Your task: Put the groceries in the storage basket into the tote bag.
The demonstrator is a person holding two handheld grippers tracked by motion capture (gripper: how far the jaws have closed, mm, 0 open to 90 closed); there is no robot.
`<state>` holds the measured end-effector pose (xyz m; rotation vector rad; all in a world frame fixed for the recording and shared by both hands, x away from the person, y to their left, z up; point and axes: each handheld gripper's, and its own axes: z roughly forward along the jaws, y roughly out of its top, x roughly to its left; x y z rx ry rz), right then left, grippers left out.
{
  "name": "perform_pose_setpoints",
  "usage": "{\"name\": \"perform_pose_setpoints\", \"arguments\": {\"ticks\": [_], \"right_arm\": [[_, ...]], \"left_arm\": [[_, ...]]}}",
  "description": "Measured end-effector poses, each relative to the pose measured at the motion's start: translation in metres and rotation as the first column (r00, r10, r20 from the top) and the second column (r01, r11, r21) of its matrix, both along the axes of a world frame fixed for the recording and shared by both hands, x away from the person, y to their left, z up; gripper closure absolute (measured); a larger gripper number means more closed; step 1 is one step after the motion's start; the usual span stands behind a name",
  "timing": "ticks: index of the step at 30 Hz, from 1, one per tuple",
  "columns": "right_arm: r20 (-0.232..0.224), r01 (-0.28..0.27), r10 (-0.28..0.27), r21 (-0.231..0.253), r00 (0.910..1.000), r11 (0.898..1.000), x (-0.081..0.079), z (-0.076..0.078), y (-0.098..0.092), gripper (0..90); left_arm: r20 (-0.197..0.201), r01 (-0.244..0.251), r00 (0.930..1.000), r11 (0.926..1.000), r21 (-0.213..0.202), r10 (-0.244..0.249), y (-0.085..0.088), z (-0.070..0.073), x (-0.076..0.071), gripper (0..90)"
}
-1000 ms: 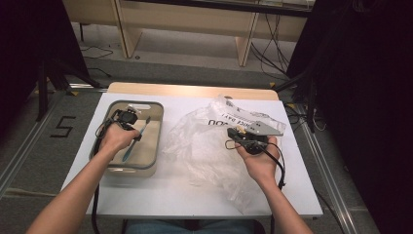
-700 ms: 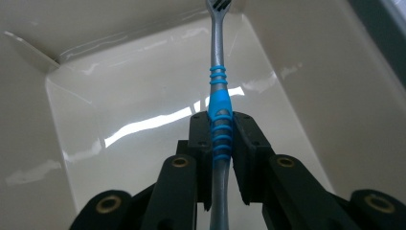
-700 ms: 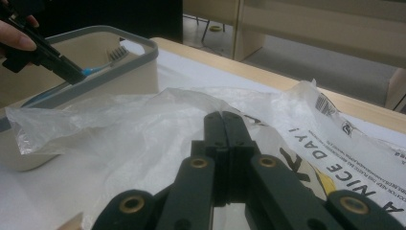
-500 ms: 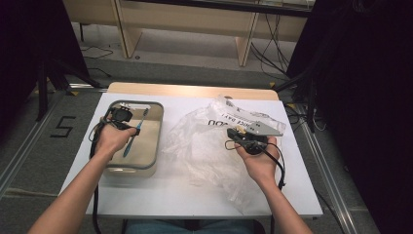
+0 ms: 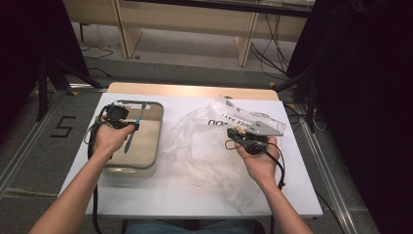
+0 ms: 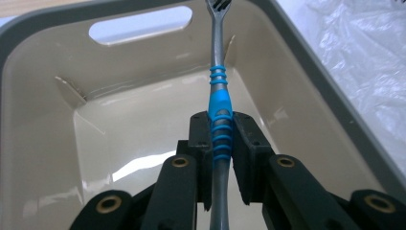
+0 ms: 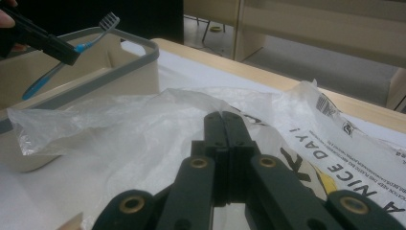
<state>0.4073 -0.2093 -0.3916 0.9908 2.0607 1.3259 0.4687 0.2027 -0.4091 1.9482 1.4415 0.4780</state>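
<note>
On your table [image 5: 160, 204], the tub [image 5: 154, 127] sits to the left, the plastic bag [image 5: 204, 146] just right of it, spread toward the right edge. Your left gripper [image 5: 127, 127] holds the toothbrush [image 5: 134, 127] over the tub. Your right gripper [image 5: 233, 132] rests on the bag.

Right gripper [image 7: 224, 120] closed over a clear plastic bag [image 7: 143, 134]

Its two black jaws stand pressed flat together, with the crinkled film spread beneath and ahead of them. To their right the bag carries black print and a yellow patch. Ahead and to the left sits a beige tub with a grey rim [image 7: 119, 64]. Above that tub, farther off, the left gripper [image 7: 62, 50] pinches a blue and grey toothbrush [image 7: 84, 45], bristles raised toward the right.
</note>
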Motion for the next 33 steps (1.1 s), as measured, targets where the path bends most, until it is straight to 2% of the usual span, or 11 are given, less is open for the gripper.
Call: {"name": "perform_pose_setpoints", "arguments": {"ticks": [5,11,24,33], "right_arm": [[0.0,0.003,-0.003,0.005,1.0,1.0,0.0,0.0,-0.001,90.0],[0.0,0.003,-0.003,0.007,1.0,1.0,0.0,0.0,0.0,90.0],[-0.003,0.004,-0.004,0.009,1.0,1.0,0.0,0.001,0.0,90.0],[-0.004,0.004,-0.004,0.012,1.0,1.0,0.0,0.0,0.0,90.0]], "left_arm": [[0.01,0.002,0.9999,0.9996,-0.029,-0.002,0.001,0.003,-0.004,78.5],[0.049,-0.002,0.9988,0.9987,-0.051,0.004,-0.001,0.01,-0.008,78.5],[0.106,0.018,0.9943,0.9966,-0.08,-0.01,-0.004,0.029,-0.021,78.6],[0.136,0.043,0.9903,0.9942,-0.099,-0.029,-0.009,0.036,-0.03,78.5]]}}
